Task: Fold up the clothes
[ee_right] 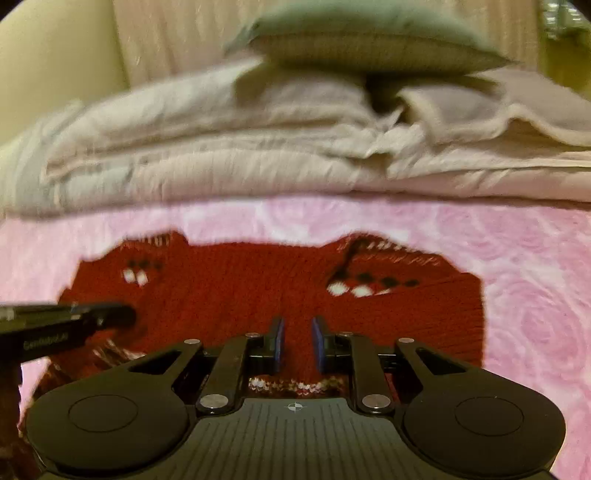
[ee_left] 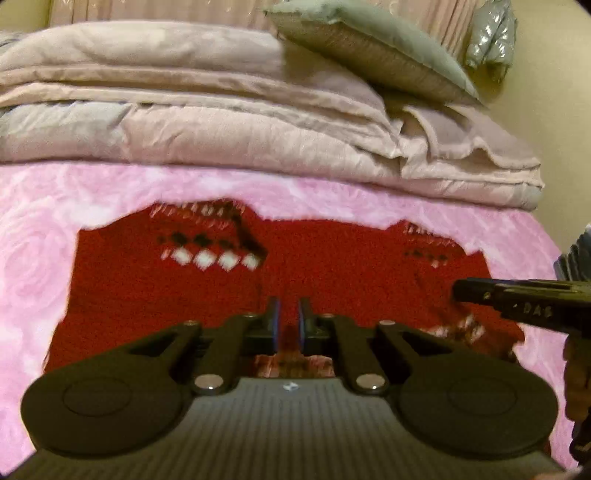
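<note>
A red knit sweater (ee_left: 332, 266) with black and white diamond patterns lies spread on a pink bedspread (ee_left: 37, 240). My left gripper (ee_left: 289, 321) hangs low over its near part, pads a narrow gap apart with red knit between them. The patterned hem (ee_left: 291, 363) bunches up just under the fingers. My right gripper (ee_left: 458, 291) enters from the right over the sweater's right side. In the right wrist view, the right gripper (ee_right: 298, 343) also pinches red knit of the sweater (ee_right: 240, 291), hem (ee_right: 295, 386) raised below it. The left gripper (ee_right: 129, 314) comes in at the left.
A stack of folded beige quilts (ee_left: 221, 129) lines the far side of the bed, with a grey-green pillow (ee_left: 369, 44) on top. A silver padded garment (ee_left: 491, 33) hangs by the cream wall. A hand (ee_left: 576, 376) shows at the right edge.
</note>
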Motion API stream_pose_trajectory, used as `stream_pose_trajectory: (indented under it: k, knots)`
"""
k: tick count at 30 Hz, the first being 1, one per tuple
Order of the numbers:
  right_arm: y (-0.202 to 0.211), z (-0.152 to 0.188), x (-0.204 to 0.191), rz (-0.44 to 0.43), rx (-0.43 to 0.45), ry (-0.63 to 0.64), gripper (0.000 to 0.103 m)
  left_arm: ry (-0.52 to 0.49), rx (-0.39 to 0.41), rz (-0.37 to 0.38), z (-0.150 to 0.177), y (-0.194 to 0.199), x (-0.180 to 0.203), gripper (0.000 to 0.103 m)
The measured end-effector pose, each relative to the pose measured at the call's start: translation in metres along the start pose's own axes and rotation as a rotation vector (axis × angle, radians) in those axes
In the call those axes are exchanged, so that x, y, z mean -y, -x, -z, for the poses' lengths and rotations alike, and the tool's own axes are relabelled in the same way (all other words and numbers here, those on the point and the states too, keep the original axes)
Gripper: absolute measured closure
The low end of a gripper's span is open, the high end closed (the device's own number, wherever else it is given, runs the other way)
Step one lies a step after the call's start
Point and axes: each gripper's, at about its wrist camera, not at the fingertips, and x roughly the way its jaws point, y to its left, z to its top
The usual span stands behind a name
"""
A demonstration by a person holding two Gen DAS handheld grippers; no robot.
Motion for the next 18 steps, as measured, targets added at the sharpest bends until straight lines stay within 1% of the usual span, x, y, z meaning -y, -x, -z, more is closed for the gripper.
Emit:
stream_pose_trajectory:
  k: [1,2,5,7,9,10,11,12,15,16,18]
  knots:
    - [-0.004,0.006,0.000,0.025,-0.043,-0.001,0.084,-0.007,-0.039,-0.015,0.007,-0.004,-0.002,0.096]
    - [-0.006,0.010,0.001,0.041,-0.069,-0.005,0.084,-0.008,-0.059,-0.024,0.011,-0.005,-0.004,0.095]
    - [0.006,0.012,0.001,0.044,-0.067,-0.032,0.084,0.010,-0.035,-0.023,0.010,0.009,-0.007,0.096]
    - [0.014,0.014,0.001,0.046,-0.065,-0.049,0.084,0.025,-0.010,-0.018,0.011,0.025,-0.010,0.095]
    - [0.022,0.015,0.000,0.048,-0.064,-0.066,0.084,0.041,-0.018,-0.003,0.020,0.042,-0.014,0.095]
    - [0.028,0.019,0.001,0.048,-0.068,-0.082,0.080,0.046,-0.027,0.003,0.025,0.049,-0.017,0.095]
    - [0.035,0.027,0.000,0.052,-0.082,-0.104,0.064,0.045,-0.050,0.008,0.035,0.055,-0.019,0.095]
    - [0.045,0.039,-0.002,0.066,-0.095,-0.110,0.059,0.042,-0.082,0.011,0.048,0.063,-0.022,0.095]
    - [0.075,0.083,-0.009,0.120,-0.161,-0.091,0.059,0.035,-0.164,-0.010,0.095,0.091,-0.031,0.095]
    - [0.086,0.103,-0.011,0.144,-0.193,-0.082,0.059,0.033,-0.179,-0.017,0.111,0.103,-0.033,0.095]
    - [0.113,0.141,-0.016,0.194,-0.231,-0.051,0.059,0.027,-0.179,-0.029,0.139,0.132,-0.035,0.095]
